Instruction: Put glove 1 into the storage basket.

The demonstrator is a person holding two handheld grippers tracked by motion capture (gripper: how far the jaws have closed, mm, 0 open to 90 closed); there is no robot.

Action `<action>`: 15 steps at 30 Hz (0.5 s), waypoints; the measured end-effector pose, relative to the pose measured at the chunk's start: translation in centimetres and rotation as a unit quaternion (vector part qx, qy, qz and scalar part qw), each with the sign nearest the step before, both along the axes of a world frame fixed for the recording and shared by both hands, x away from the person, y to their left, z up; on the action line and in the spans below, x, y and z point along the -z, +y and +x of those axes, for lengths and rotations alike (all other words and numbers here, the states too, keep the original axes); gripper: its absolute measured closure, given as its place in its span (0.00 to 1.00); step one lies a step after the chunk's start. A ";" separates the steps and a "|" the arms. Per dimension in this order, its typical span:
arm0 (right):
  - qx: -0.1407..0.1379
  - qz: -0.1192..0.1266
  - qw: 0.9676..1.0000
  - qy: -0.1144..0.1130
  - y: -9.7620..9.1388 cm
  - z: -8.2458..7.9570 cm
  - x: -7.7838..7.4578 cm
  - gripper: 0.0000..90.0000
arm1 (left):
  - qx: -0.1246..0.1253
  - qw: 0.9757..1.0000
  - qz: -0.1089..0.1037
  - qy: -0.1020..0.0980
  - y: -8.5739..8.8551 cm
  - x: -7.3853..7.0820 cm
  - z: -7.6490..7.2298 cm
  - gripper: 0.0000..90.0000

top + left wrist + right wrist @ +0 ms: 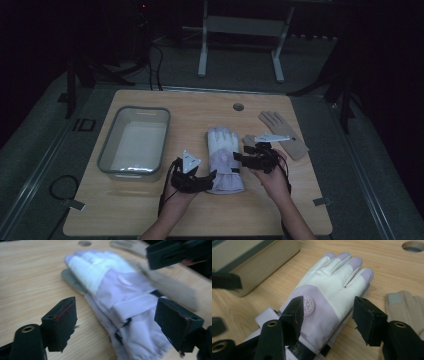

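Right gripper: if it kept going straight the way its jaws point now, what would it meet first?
Most likely the white and lilac glove: the right gripper has open jaws straddling its back, aimed along it toward the fingers. Height above the glove is unclear.

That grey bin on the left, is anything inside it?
The grey bin looks empty: the high view shows just its pale bare floor with a faint glare near the front. The strip of floor right behind its near wall is hidden.

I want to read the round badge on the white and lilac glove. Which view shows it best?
The right gripper view: the badge sits close and sharp on the glove. The high view shows it tiny; the left gripper view shows the glove blurred.
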State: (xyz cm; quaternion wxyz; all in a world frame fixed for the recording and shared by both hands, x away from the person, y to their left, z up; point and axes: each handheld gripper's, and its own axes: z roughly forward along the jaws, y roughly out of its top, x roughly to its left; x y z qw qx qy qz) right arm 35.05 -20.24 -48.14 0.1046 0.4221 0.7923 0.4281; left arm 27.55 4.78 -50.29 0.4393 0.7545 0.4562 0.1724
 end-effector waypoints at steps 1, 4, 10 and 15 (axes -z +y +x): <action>0.000 0.000 1.000 0.000 0.0 0.0 0.0 0.49 | 0.000 1.000 0.000 0.000 0.0 0.0 0.0 0.22; 0.005 0.029 0.999 0.036 -0.4 0.8 1.2 0.47 | 0.004 0.998 -0.007 0.057 -0.6 1.6 0.9 0.23; 0.009 0.076 0.994 0.077 -1.3 1.4 3.1 0.45 | 0.009 0.996 -0.018 0.090 -0.9 3.8 1.7 0.23; 0.005 0.058 0.992 0.109 -1.1 1.6 5.1 0.45 | 0.017 0.994 -0.027 0.108 -0.7 4.8 2.1 0.25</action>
